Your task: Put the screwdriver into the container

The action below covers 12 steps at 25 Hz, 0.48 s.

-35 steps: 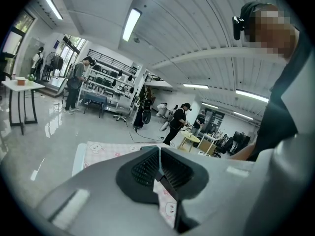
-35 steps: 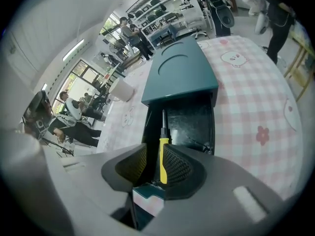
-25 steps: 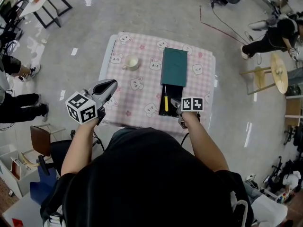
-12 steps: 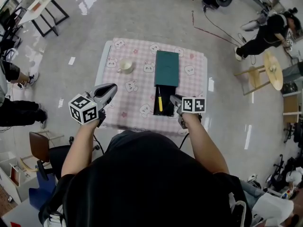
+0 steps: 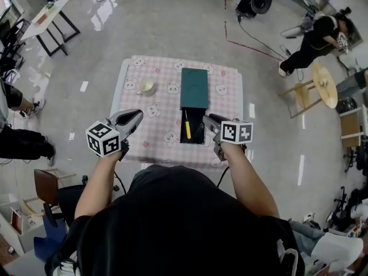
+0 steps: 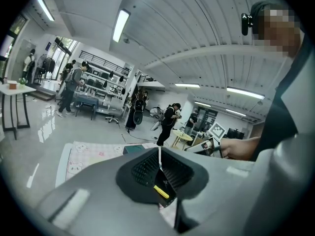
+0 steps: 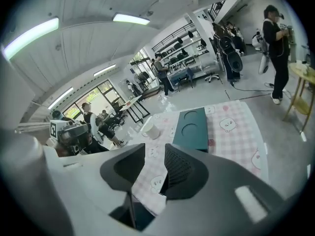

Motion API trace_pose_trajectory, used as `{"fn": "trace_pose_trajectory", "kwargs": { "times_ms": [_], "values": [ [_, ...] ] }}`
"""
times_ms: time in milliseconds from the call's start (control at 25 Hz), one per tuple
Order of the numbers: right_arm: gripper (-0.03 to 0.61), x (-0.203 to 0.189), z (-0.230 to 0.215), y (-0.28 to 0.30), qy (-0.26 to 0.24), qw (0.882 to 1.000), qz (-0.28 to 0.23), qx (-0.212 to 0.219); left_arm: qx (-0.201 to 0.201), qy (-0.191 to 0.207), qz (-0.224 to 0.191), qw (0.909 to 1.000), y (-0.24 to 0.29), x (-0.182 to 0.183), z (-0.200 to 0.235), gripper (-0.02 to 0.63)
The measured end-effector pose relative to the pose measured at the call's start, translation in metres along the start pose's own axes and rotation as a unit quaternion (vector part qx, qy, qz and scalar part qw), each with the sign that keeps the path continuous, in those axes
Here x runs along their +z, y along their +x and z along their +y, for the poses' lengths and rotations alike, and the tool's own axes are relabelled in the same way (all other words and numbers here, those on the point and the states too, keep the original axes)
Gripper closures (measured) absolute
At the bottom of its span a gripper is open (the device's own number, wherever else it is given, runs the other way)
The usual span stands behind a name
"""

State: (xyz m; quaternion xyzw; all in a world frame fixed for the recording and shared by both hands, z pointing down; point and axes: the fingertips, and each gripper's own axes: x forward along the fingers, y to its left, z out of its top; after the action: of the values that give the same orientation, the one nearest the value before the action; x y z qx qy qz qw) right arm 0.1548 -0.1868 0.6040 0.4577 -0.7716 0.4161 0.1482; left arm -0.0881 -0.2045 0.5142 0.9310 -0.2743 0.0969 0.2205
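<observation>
A yellow-handled screwdriver (image 5: 186,125) lies inside the black open container (image 5: 199,129) on the pink checked table (image 5: 161,117). It also shows through the gap under the left jaws, as a yellow screwdriver handle (image 6: 162,191). My left gripper (image 5: 138,115) hovers at the table's near left, jaws shut with nothing between them. My right gripper (image 5: 208,119) is just right of the container's near end, its jaws standing apart and empty. In their own views, the left gripper (image 6: 159,157) shows pads nearly touching and the right gripper (image 7: 155,168) shows a clear gap.
A dark green lid (image 5: 194,88) lies on the table just beyond the container, and a cream cup (image 5: 146,87) stands at the far left. The same lid (image 7: 192,129) and cup (image 7: 150,128) appear past the right jaws. People and furniture stand around the room's edges.
The table has slid upward and looks smaller in the head view. Both grippers stay by its near edge. The screwdriver stays in the container.
</observation>
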Motion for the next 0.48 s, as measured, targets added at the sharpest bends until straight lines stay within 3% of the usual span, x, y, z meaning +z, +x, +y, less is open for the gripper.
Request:
{"fn": "trace_pose_trajectory", "kwargs": {
  "times_ms": [480],
  "values": [
    [0.425,0.009,0.016,-0.049,-0.023,0.999,-0.034,0.013,-0.006,0.015,0.002,0.9999,0.001,-0.002,-0.037,0.603]
  ]
}}
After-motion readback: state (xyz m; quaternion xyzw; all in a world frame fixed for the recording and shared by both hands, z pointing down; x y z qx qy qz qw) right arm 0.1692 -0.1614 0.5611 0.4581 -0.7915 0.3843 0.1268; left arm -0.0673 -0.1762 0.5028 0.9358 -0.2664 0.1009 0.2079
